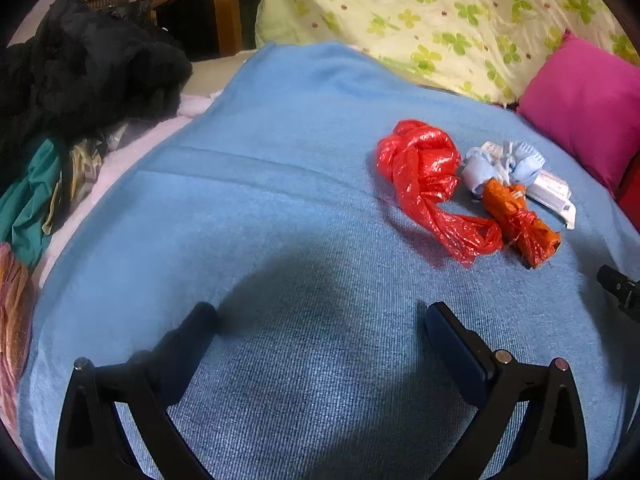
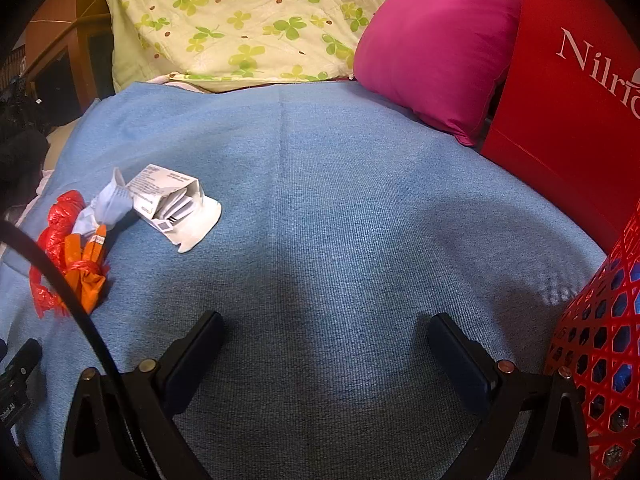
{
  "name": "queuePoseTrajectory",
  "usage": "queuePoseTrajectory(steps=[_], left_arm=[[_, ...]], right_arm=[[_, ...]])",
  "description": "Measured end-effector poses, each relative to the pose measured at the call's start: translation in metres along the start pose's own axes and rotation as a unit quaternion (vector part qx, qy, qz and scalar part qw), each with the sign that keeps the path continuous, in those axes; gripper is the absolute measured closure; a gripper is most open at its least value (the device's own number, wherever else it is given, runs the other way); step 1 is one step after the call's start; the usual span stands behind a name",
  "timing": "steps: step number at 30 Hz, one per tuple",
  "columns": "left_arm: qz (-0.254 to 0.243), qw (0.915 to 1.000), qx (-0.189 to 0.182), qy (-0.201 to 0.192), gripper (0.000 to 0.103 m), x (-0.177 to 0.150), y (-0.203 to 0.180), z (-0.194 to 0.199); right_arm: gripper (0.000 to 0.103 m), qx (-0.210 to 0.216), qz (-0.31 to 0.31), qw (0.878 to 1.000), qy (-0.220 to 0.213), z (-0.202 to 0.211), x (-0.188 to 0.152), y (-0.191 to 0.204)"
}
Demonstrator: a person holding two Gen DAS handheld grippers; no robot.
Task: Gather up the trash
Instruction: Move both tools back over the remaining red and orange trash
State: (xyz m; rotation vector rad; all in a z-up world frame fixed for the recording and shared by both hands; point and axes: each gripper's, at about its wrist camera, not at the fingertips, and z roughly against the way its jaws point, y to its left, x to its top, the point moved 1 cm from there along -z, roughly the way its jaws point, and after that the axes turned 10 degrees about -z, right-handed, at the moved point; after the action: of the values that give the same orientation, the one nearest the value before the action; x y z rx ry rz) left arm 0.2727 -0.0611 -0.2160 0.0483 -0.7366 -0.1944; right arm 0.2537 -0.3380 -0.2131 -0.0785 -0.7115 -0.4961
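Trash lies in a small heap on the blue blanket (image 1: 280,208). A knotted red plastic bag (image 1: 424,176) sits leftmost in the left wrist view, with an orange wrapper (image 1: 516,216), a crumpled pale blue wad (image 1: 504,164) and a torn white carton (image 1: 554,194) to its right. My left gripper (image 1: 324,320) hovers open and empty, short of the heap and to its left. In the right wrist view the white carton (image 2: 168,204), the orange wrapper (image 2: 88,264) and the red bag (image 2: 60,216) lie at far left. My right gripper (image 2: 326,328) stands open and empty over bare blanket.
A red mesh basket (image 2: 600,340) stands at the right edge beside a red box (image 2: 568,92). A magenta pillow (image 2: 436,48) and a clover-print quilt (image 2: 240,20) lie at the back. Dark and green clothes (image 1: 80,76) are piled left of the blanket.
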Motion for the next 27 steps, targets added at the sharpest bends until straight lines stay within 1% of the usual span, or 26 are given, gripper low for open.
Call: queuePoseTrajectory(steps=[27], left_arm=[[0.000,1.0000,0.002,0.000,0.000,-0.0007,-0.0004,-0.0002]], right_arm=[[0.000,0.000,0.000,1.000,0.000,0.0004,0.0001,0.0004]])
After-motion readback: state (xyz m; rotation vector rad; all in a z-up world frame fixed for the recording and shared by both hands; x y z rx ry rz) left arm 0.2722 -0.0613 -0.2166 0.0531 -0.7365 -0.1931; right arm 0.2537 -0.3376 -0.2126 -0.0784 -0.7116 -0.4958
